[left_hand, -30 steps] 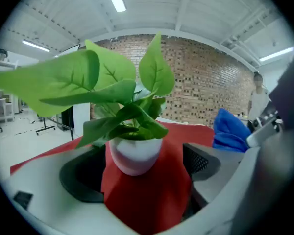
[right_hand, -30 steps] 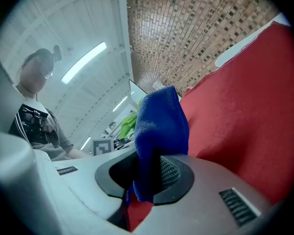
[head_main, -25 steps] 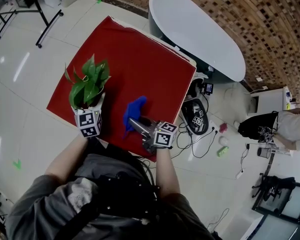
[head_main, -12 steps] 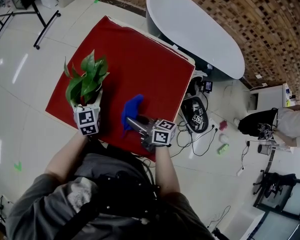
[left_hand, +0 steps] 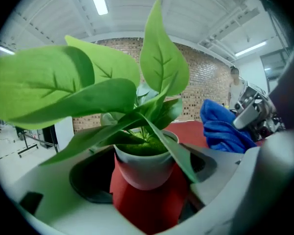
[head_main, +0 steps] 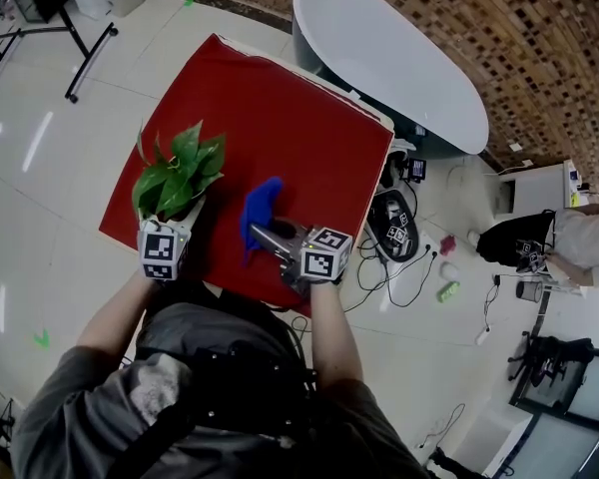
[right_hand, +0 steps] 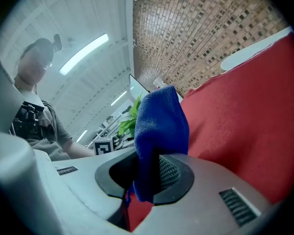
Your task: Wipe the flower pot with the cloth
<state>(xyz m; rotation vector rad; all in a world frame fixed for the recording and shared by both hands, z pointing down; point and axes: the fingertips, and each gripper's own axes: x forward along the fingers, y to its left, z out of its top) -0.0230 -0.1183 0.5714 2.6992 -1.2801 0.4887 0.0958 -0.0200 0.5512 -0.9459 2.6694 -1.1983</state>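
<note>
A white flower pot [left_hand: 146, 166] with a leafy green plant [head_main: 178, 173] stands near the front left of the red table [head_main: 299, 118]. My left gripper [head_main: 175, 215] is closed round the pot, one jaw on each side of it [left_hand: 154, 161], and the plant leans to the right. My right gripper [head_main: 257, 234] is shut on a blue cloth [head_main: 260, 206], which sticks up out of its jaws [right_hand: 147, 180]. The cloth [right_hand: 160, 126] hangs just right of the pot, a short gap away, and shows as a blue bundle [left_hand: 220, 129] in the left gripper view.
A white oval table [head_main: 399, 58] stands behind the red one. Cables and small devices [head_main: 394, 233] lie on the floor to the right. A person [head_main: 564, 247] is at the far right edge. Black stand legs [head_main: 80, 48] are at the upper left.
The left gripper has rolled and the plant now leans to the right with it. The right gripper has carried the cloth a little to the left, closer to the pot.
</note>
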